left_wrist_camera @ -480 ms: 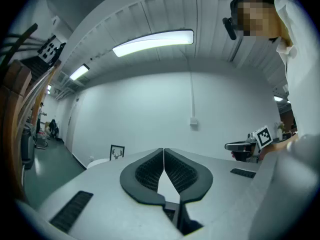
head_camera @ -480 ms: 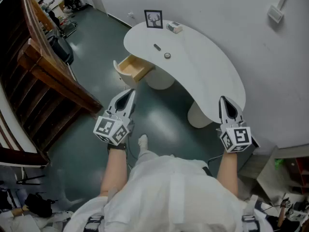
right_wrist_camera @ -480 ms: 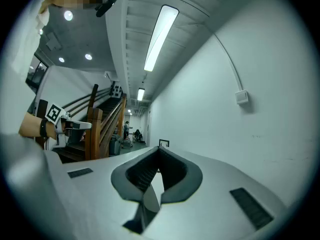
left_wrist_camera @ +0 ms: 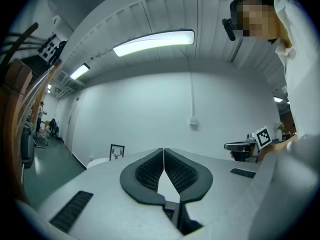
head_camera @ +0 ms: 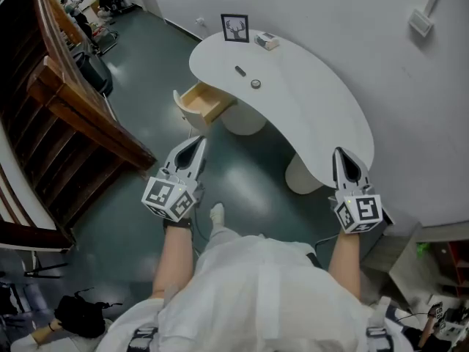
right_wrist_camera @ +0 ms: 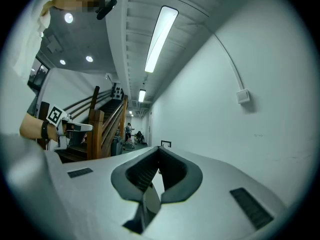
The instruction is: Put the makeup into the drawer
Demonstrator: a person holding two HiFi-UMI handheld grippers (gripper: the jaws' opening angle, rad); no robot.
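Well short of the white surface (head_camera: 322,123), left gripper (head_camera: 196,142) and right gripper (head_camera: 340,152) hang with jaws clenched and empty, makeup (head_camera: 256,83) lying on top near the open drawer (head_camera: 205,103), so the approach looks barely begun and stepping in to reach comes next.

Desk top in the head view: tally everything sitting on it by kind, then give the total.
Framed deer picture: 1
Small pale box: 1
Dark slim tube: 1
Small round case: 1
Total: 4
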